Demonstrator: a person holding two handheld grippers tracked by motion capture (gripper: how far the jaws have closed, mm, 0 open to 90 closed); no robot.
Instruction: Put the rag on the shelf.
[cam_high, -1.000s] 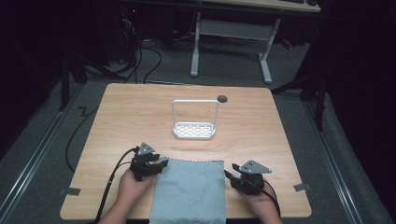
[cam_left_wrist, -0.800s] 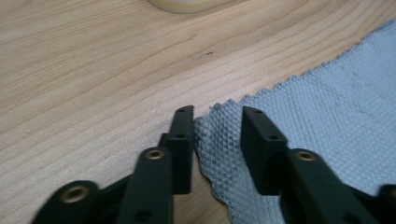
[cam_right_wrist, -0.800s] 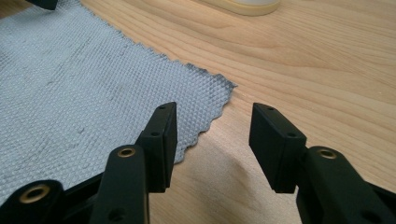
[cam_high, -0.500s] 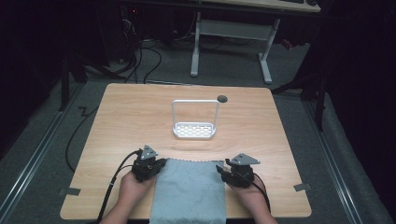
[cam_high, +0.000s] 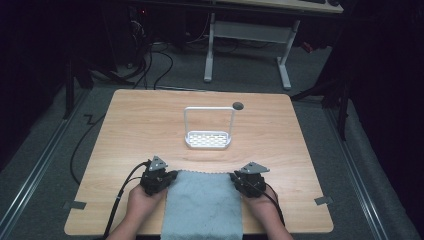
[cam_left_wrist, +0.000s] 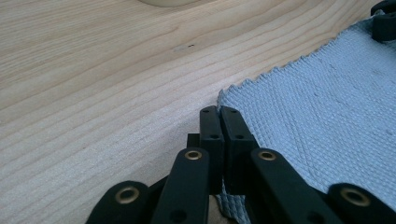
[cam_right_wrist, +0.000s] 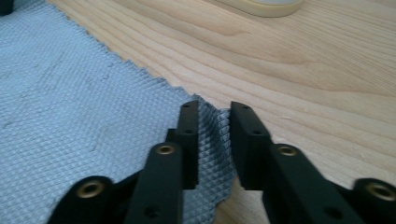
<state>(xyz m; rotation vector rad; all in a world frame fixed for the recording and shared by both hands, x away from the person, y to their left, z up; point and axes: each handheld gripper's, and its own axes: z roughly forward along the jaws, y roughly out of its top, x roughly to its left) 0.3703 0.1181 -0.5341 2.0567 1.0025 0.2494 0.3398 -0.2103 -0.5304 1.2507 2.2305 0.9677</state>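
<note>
Now the left gripper (cam_left_wrist: 219, 116) pinches a cloth (cam_high: 202, 205) corner on the worktop (cam_high: 150, 125), while the right gripper (cam_right_wrist: 212, 114), jaws closing, seemingly hasn't clamped the other.

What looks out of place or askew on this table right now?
Little stands out. The grey cloth hangs over the table's near edge, and its far right corner is bunched up between the right hand-held gripper's closing jaws. The white rack stands upright.

No readable text, label, brand, number or sign anywhere: none on cloth (cam_high: 202, 205), table (cam_high: 150, 125), white rack (cam_high: 208, 140) (perforated base, plain), or either gripper's black jaws.
</note>
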